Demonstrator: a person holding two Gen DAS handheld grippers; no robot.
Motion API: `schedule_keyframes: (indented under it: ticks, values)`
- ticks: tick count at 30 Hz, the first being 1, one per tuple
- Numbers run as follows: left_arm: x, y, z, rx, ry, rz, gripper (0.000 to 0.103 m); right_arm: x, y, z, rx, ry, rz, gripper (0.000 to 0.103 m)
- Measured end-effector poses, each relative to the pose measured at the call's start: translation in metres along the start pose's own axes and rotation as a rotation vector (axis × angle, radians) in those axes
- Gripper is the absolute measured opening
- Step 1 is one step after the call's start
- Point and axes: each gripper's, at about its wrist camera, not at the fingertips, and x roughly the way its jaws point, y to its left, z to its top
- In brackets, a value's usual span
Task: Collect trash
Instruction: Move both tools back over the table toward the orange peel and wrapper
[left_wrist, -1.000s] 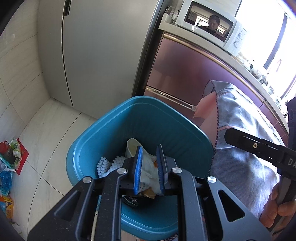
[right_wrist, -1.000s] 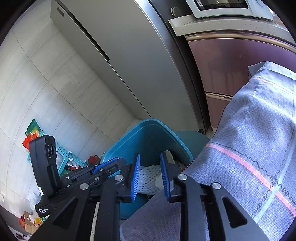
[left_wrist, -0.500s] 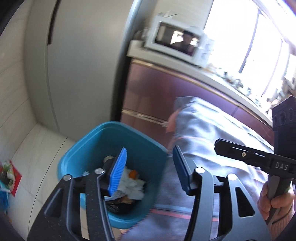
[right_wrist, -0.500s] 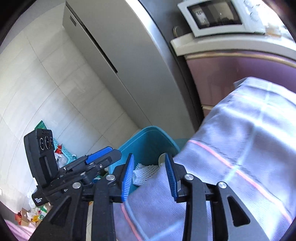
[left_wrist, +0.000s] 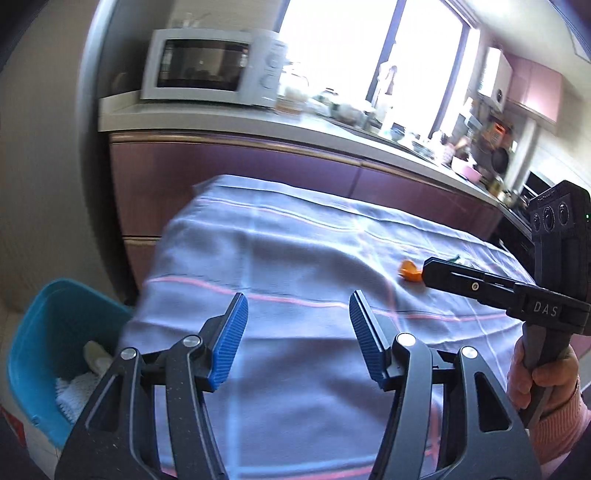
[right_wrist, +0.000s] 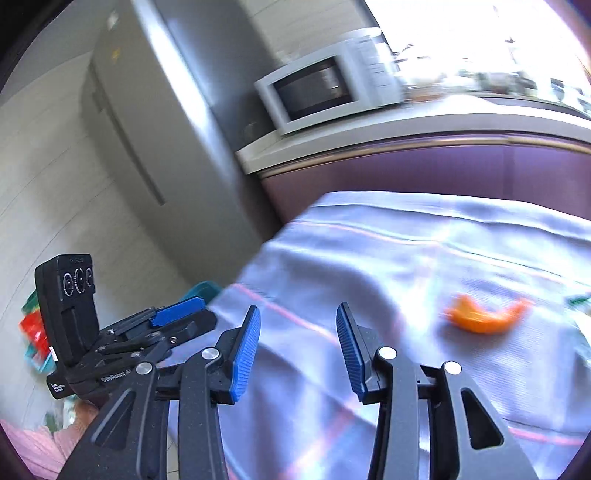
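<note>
An orange peel (left_wrist: 409, 270) (right_wrist: 484, 317) lies on the grey-blue tablecloth (left_wrist: 295, 243) (right_wrist: 406, 266), toward its right side. The blue trash bin (left_wrist: 44, 332) stands on the floor at the table's left end, with white scraps inside. My left gripper (left_wrist: 295, 343) hangs above the cloth, its jaws opening and nothing between them. My right gripper (right_wrist: 297, 349) is likewise opening and empty, left of the peel; in the left wrist view its black finger (left_wrist: 465, 277) reaches next to the peel. A small green scrap (right_wrist: 578, 301) lies beyond the peel.
A purple cabinet (left_wrist: 240, 177) with a white microwave (left_wrist: 214, 70) on its counter runs behind the table. A steel fridge (right_wrist: 155, 122) stands left. Coloured clutter (right_wrist: 33, 328) lies on the tiled floor. A hand in a pink sleeve (left_wrist: 543, 398) holds the right gripper.
Both grippers swung from above the bin to over the table and rose a little. The left jaws let go of the white trash, which stayed in the bin. Both jaws widened.
</note>
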Motion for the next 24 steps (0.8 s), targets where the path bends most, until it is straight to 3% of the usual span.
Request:
schedule_keyframes:
  ticks: [5,12,18,24]
  values:
    - [0.039,-0.051,0.007,0.066,0.057,-0.063,0.057,-0.033,-0.051,-0.008,0.083,-0.045,-0.111,0.044]
    - [0.090,-0.112,0.016,0.174,0.120,-0.093,0.057,-0.073,-0.118,-0.019,0.201,-0.128,-0.236,0.045]
    - [0.129,-0.140,0.029,0.224,0.164,-0.103,0.057,-0.096,-0.164,-0.024,0.281,-0.166,-0.302,0.051]
    - [0.157,-0.148,0.035,0.224,0.219,-0.116,0.057,-0.094,-0.193,-0.028,0.344,-0.154,-0.309,0.052]
